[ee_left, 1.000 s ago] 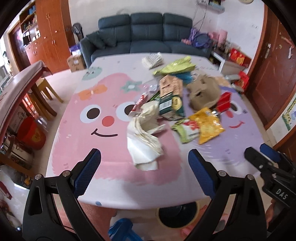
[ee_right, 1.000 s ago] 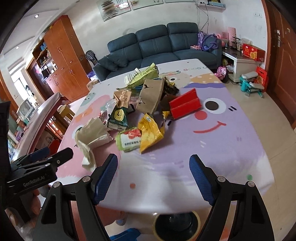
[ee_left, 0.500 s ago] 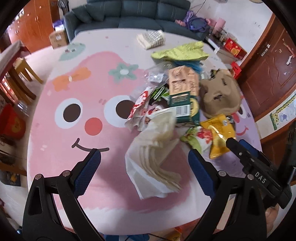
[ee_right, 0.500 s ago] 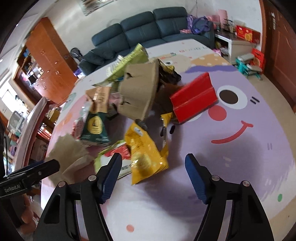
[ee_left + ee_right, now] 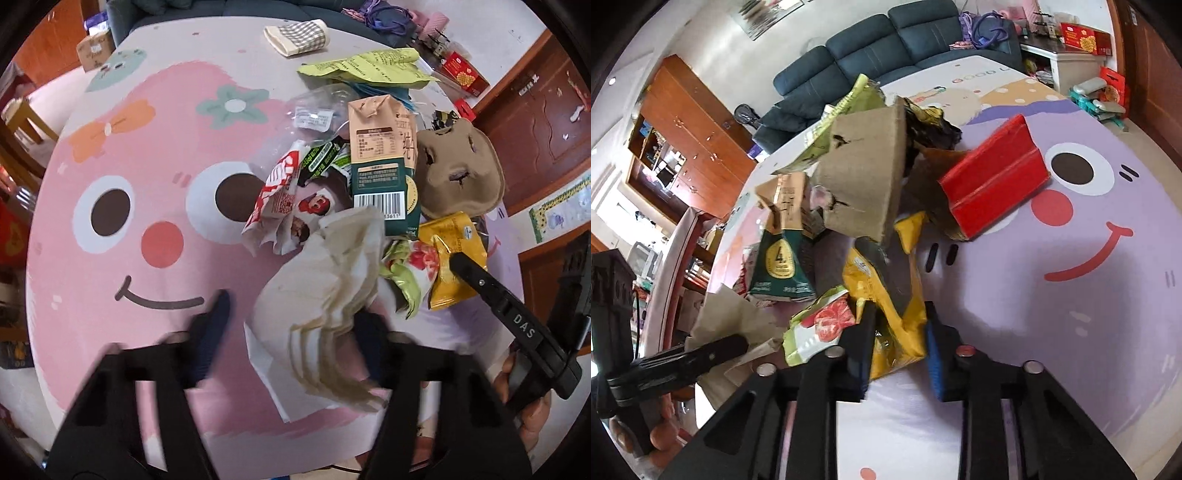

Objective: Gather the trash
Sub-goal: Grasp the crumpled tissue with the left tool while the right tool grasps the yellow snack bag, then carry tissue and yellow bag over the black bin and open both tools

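Left wrist view: left gripper (image 5: 295, 325) jaws just closing around white paper bag (image 5: 325, 295), lower centre, contact blurred. Right gripper (image 5: 899, 339) jaws just closed, clamped on yellow snack bag (image 5: 890, 306).

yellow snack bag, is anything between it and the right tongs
Nothing visible: the crinkled yellow foil snack bag already sits between the right tongs, whose jaws have just been closing on it. The red-and-green fruit wrapper lies beside it, outside the jaws.
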